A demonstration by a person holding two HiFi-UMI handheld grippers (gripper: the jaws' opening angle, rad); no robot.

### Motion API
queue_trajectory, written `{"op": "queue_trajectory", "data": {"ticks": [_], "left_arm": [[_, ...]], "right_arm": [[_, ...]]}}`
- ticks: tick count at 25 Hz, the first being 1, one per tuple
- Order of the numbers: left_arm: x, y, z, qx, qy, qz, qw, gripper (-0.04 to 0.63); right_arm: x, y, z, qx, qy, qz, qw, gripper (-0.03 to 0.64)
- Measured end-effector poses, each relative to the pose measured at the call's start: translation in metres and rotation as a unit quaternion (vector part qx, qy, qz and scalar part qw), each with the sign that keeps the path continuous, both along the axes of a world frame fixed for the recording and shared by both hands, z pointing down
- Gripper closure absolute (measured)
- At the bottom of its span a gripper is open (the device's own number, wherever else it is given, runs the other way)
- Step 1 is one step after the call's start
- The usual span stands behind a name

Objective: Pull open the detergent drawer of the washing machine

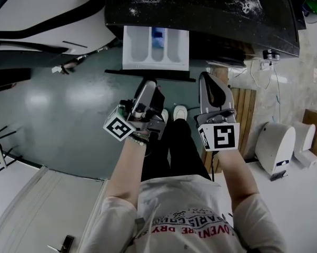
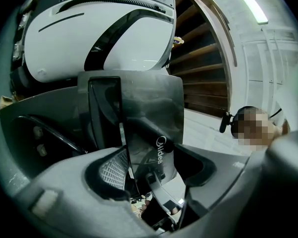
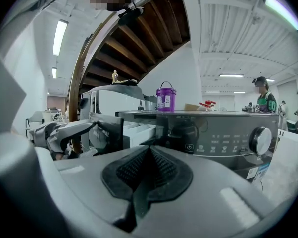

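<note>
The washer (image 1: 211, 15) fills the far side of the scene, dark and wide, with a purple tub (image 3: 166, 97) standing on its top. At its left end the drawer (image 1: 135, 46) stands well out of the body toward the person. Its white compartments are open to view from above and its dark front panel (image 2: 149, 118) is at the near end. By the look of it, the task is mostly done.

The left gripper (image 1: 149, 84) reaches to that panel. Its fingers (image 2: 112, 170) are closed on the panel's lower edge, which runs down between the two ribbed pads. The right gripper (image 3: 148, 157) hangs just to the right of the drawer and clear of it, its pads pressed together on nothing.

The trouble from here would lie in the pull itself. The hold is on a thin, smooth panel edge, so a sharp tug could slide the fingers off and send the gripper back toward the person. I judge the drawer to be near the end of its travel, so more force could slam it against its stop or lift it off its runners. A pull angled sideways or downward could bind it in the slot, since only one side is gripped.
</note>
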State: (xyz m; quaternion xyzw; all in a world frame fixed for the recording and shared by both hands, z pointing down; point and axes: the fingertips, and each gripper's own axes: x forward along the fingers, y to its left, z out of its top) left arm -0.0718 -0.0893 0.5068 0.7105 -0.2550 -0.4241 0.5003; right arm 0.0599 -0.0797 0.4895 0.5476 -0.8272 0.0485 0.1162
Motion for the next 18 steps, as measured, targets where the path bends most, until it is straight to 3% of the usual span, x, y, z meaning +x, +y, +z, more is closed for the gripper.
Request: {"op": "queue_trajectory", "data": {"ticks": [10,18], "left_arm": [[-0.006,0.03,0.005,0.002,-0.036,0.014,0.9993,0.304],[-0.01,0.038,0.009,-0.014,-0.048,-0.002,0.9988,0.319]], "right_arm": [[-0.005,0.018,-0.004,0.001,0.004,-0.006,1.0,0.615],[-0.008,0.028,-0.01,0.007,0.012,-0.025,1.0,0.615]]}}
